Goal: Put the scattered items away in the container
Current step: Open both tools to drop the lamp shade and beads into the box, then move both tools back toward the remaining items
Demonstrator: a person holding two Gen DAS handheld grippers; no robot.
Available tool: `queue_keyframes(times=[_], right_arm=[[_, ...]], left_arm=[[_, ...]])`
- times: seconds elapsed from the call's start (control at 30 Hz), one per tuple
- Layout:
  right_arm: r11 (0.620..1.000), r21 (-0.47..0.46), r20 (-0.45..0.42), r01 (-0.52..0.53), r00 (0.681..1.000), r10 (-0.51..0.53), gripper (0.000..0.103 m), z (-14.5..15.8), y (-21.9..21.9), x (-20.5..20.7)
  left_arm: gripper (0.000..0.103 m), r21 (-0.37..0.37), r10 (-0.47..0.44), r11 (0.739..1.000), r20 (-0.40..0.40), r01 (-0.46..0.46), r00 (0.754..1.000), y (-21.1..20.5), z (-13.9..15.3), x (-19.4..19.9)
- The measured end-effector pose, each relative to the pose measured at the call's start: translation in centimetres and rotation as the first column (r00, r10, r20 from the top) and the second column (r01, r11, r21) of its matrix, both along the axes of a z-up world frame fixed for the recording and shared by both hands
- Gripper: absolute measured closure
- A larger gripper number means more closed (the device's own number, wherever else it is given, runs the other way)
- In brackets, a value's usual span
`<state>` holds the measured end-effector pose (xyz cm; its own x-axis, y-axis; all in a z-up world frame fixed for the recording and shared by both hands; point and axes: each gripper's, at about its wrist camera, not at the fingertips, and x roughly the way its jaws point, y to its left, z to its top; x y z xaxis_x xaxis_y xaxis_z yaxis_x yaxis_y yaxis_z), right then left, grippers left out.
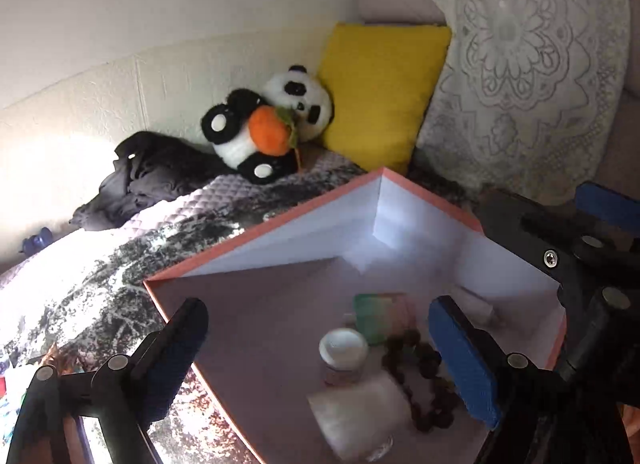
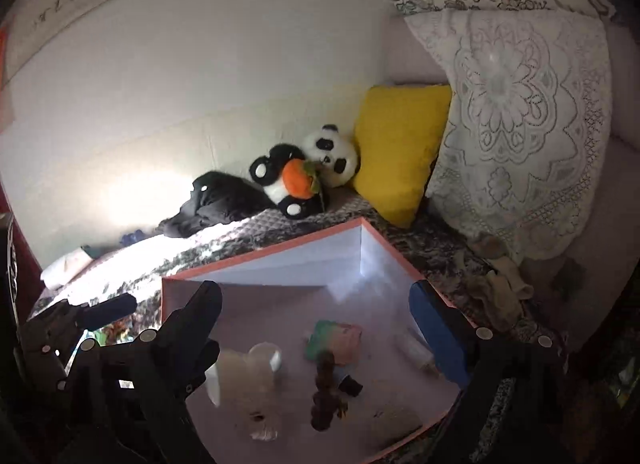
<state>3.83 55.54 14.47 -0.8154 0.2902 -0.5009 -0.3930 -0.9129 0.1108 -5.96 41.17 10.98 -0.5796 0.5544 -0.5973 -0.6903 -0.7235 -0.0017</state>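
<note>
A pink-rimmed box with white walls sits on the patterned bed cover. Inside lie a small white-lidded jar, a green and pink packet, a dark bead string, a white packet and a small tube. My left gripper hovers open over the box's near left side, empty. My right gripper hovers open over the box, empty. The right gripper also shows at the right edge of the left wrist view.
A panda plush holding an orange fruit leans on a yellow cushion. Dark clothing lies by the wall. A lace-covered pillow stands at right. Beige socks lie right of the box.
</note>
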Motion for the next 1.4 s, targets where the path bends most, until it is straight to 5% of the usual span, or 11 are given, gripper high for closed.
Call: queue_keyframes(times=[0.4,0.7,0.87,1.1,1.23,1.4], right_arm=[[0.998,-0.012,-0.105,-0.066,0.992,0.064,0.007,2.3,-6.2,-0.4],[0.961,-0.031,-0.052,-0.275,0.961,0.273,0.007,0.6,-18.6,-5.5],[0.925,-0.057,0.037,-0.376,0.925,0.378,0.006,-2.8,-25.9,-9.0],[0.884,-0.125,0.239,-0.451,0.85,0.468,0.006,-11.5,-35.2,-14.8],[0.895,-0.118,0.306,-0.431,0.841,0.445,0.006,-15.2,-37.8,-18.1],[0.911,-0.146,0.324,-0.386,0.851,0.413,0.006,-17.3,-38.4,-22.0]], left_arm=[[0.009,0.036,0.188,0.982,-0.05,-0.186,0.981,-12.0,2.4,-0.4],[0.009,-0.022,0.426,0.904,-0.014,-0.426,0.905,-28.2,-1.1,-2.4],[0.009,-0.072,0.549,0.834,0.02,-0.547,0.835,-36.8,-4.7,-4.8],[0.009,-0.112,0.624,0.78,0.081,-0.615,0.777,-44.1,-10.7,-9.7],[0.009,-0.108,0.634,0.773,0.17,-0.626,0.754,-45.7,-13.8,-13.2],[0.009,-0.106,0.585,0.811,0.199,-0.576,0.786,-44.5,-16.1,-17.1]])
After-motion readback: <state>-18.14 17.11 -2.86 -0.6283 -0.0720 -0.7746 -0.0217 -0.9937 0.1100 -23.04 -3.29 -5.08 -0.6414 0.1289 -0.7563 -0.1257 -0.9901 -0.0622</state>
